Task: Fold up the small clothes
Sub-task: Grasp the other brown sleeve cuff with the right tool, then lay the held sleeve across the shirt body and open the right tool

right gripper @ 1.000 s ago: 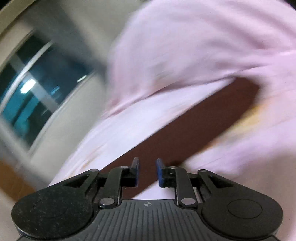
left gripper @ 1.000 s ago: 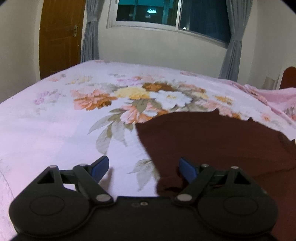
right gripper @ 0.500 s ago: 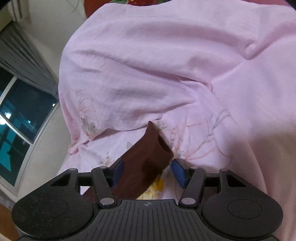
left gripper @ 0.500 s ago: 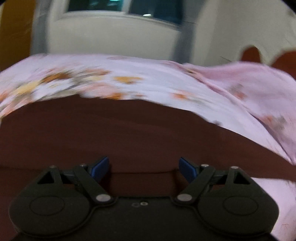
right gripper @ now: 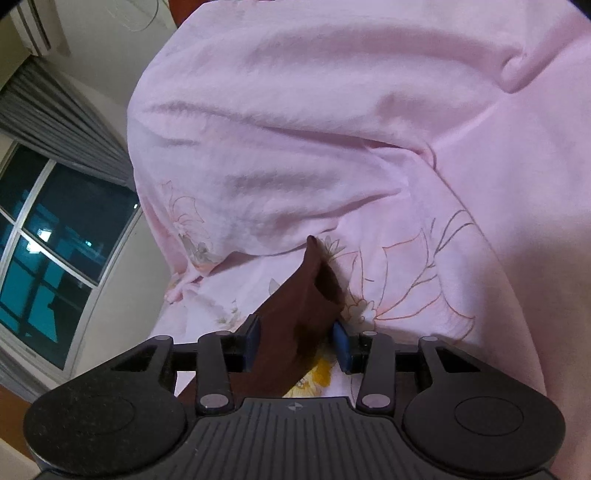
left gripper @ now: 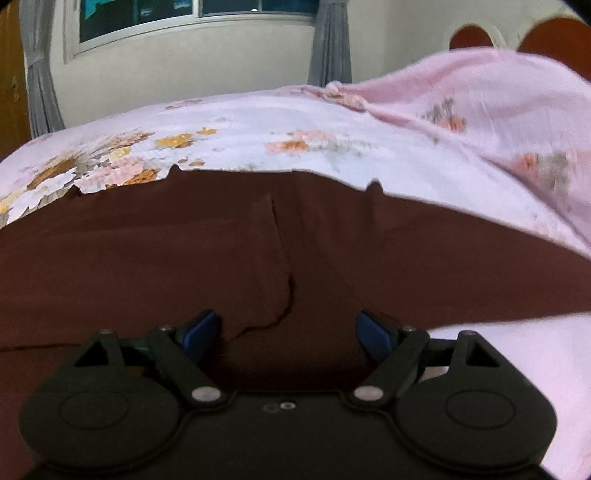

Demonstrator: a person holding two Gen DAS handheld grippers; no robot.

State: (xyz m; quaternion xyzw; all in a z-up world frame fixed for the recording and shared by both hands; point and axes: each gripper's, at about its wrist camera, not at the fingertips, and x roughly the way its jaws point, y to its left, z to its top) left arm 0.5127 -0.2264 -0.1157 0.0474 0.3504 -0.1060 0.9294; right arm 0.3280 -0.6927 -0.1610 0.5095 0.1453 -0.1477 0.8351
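The garment (left gripper: 295, 240) lies flat on the bed sheet (left gripper: 258, 125), with the pillow (left gripper: 498, 92) at two o'clock and the window (left gripper: 184, 14) at twelve behind.

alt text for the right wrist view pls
A corner of dark brown cloth garment sits between the blue pads of the right claw, whose jaws stand partly open around it. Behind it lies a rumpled pale pink floral bedsheet, with a dark night window at left.

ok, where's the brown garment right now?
The brown garment lies spread on the floral bedsheet ahead of the open left tongs; in the right wrist view one corner sits between the right tongs.
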